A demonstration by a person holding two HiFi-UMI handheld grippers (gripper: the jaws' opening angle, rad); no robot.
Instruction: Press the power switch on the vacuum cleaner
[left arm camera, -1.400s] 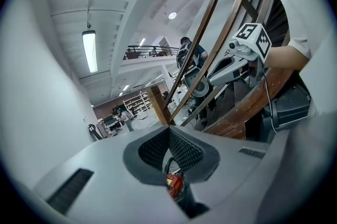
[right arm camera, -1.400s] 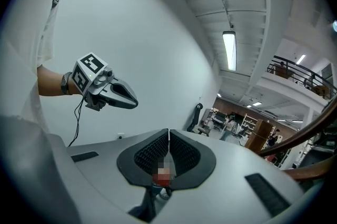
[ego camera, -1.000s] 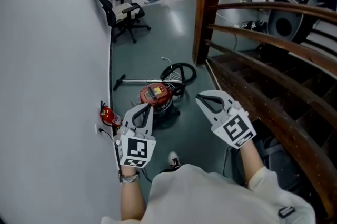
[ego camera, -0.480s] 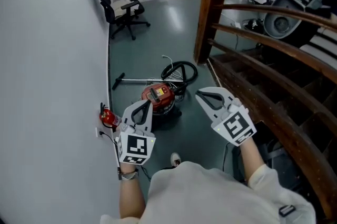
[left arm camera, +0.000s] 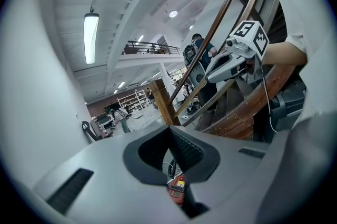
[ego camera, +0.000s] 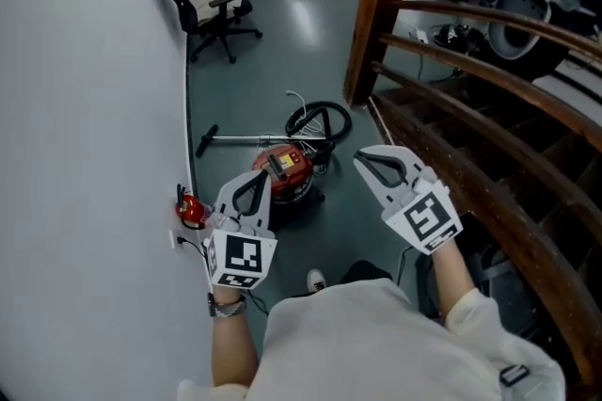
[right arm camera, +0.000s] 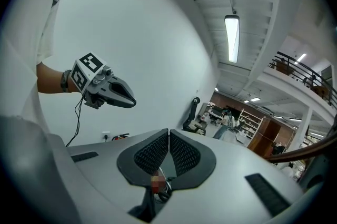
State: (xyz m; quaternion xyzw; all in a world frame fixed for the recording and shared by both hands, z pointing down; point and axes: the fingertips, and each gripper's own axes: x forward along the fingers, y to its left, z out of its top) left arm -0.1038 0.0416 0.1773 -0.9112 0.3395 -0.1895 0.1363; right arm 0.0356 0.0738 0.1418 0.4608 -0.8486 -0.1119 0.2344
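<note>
Two closed grippers, one red vacuum cleaner low ahead on the floor.

Head view: the vacuum cleaner [ego camera: 282,171] lies below and ahead of both grippers, with its wand [ego camera: 240,142] running left and its hose [ego camera: 318,121] coiled beyond. The left gripper [ego camera: 256,180], jaws together and empty, hangs just left of the vacuum cleaner. The right gripper [ego camera: 363,158] is farther off to the right. Left gripper view: the vacuum cleaner [left arm camera: 177,190] shows directly under the touching jaw tips. Right gripper view: the jaws meet on nothing, so the left hand looks better placed for the switch.
</note>
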